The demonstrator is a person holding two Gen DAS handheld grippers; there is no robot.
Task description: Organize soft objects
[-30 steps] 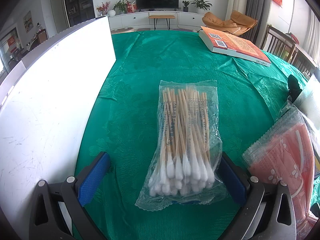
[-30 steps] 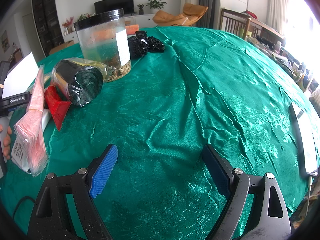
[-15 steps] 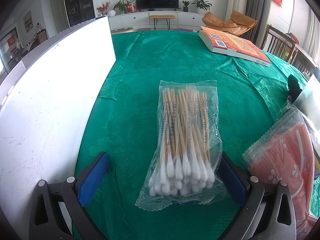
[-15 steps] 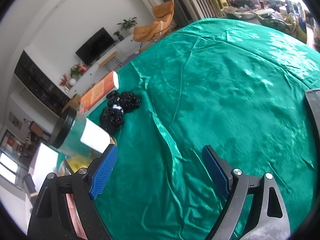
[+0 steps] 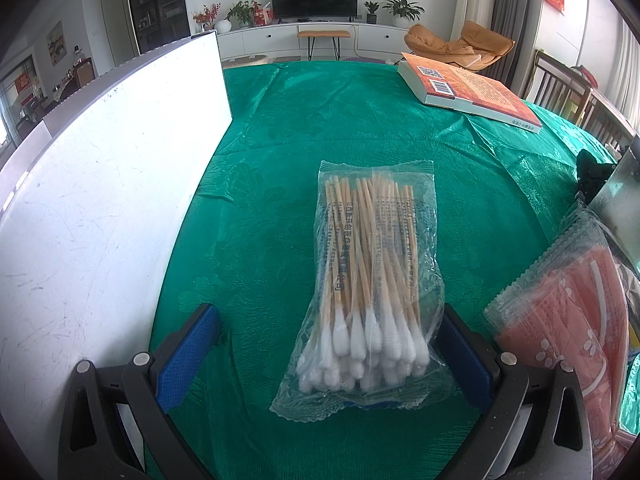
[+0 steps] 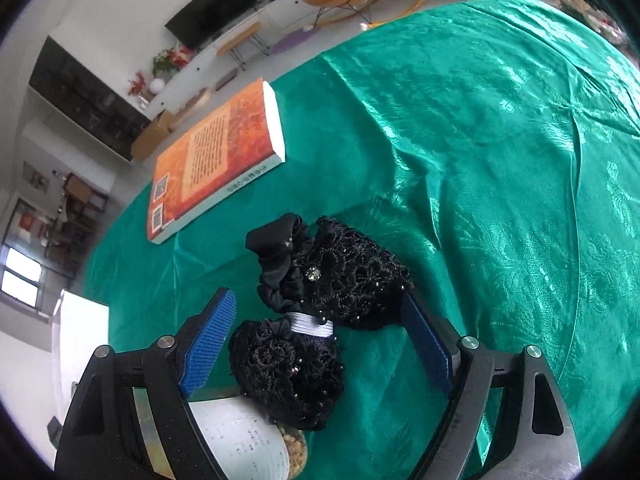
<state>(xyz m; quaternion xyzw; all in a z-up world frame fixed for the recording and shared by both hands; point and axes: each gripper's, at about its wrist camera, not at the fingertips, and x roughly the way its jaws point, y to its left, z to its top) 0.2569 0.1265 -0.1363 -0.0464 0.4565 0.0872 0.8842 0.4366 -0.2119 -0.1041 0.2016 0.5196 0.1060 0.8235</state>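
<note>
A clear bag of cotton swabs [image 5: 372,292] lies on the green tablecloth [image 5: 280,128]. My left gripper [image 5: 332,356] is open, with the bag's near end between its blue fingers. A pink packet in clear wrap [image 5: 568,320] lies to its right. In the right wrist view, two black lace hair nets joined with a scrunchie [image 6: 316,304] lie on the cloth. My right gripper [image 6: 320,340] is open and hangs over them, one finger on each side.
A white board [image 5: 92,208] stands along the left. An orange book [image 5: 468,88] lies at the far side, also in the right wrist view [image 6: 216,156]. A labelled clear jar [image 6: 240,440] sits just below the right gripper.
My right gripper has swung left and forward from bare cloth to over the black hair nets. The left gripper and the swab bag have not moved.
</note>
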